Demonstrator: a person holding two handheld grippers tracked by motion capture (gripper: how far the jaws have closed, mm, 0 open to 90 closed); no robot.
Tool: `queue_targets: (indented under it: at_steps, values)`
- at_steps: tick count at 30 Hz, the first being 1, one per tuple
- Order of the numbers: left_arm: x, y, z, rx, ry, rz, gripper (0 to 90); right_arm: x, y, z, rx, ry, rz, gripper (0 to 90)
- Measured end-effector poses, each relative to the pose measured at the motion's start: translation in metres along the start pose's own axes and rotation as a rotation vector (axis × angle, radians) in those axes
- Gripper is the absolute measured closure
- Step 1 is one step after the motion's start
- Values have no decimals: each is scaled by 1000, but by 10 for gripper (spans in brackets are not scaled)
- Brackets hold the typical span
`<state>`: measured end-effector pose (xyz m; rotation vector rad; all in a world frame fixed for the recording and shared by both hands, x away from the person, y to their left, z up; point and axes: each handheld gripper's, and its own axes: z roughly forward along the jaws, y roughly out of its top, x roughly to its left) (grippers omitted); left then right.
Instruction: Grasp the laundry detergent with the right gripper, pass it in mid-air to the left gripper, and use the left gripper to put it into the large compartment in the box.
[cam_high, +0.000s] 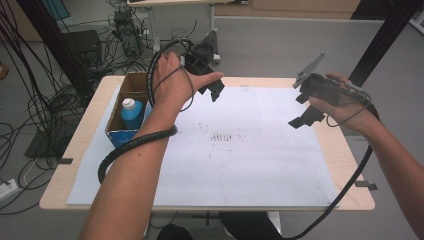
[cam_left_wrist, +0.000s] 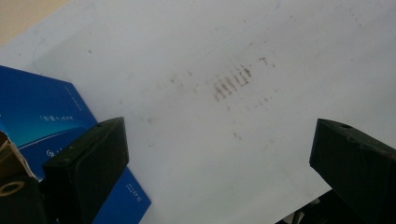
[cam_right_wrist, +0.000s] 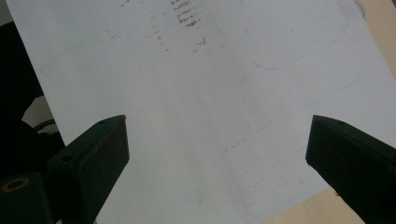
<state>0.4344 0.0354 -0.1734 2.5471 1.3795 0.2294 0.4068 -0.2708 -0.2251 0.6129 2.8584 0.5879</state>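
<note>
Blue bottle (cam_high: 132, 113) stands upright in cardboard box (cam_high: 131, 85), just left of your left tongs (cam_high: 216, 90). Both tongs spread, empty; right tongs (cam_high: 302, 110) well apart, above white sheet (cam_high: 235, 165) on tabletop (cam_high: 345, 150). Step: approach, likely. Next: swing left tongs over box, descend around bottle.

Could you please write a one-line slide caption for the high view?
Both open grippers, left and right, hover above the white sheet beside a blue bottle in its cardboard box.
</note>
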Motion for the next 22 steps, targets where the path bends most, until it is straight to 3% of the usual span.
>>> queue_targets:
  at_steps: [22]
  values:
    - [2,-1,-1,-8,-6,-3,50,1,2,0,-1,2,-5,61]
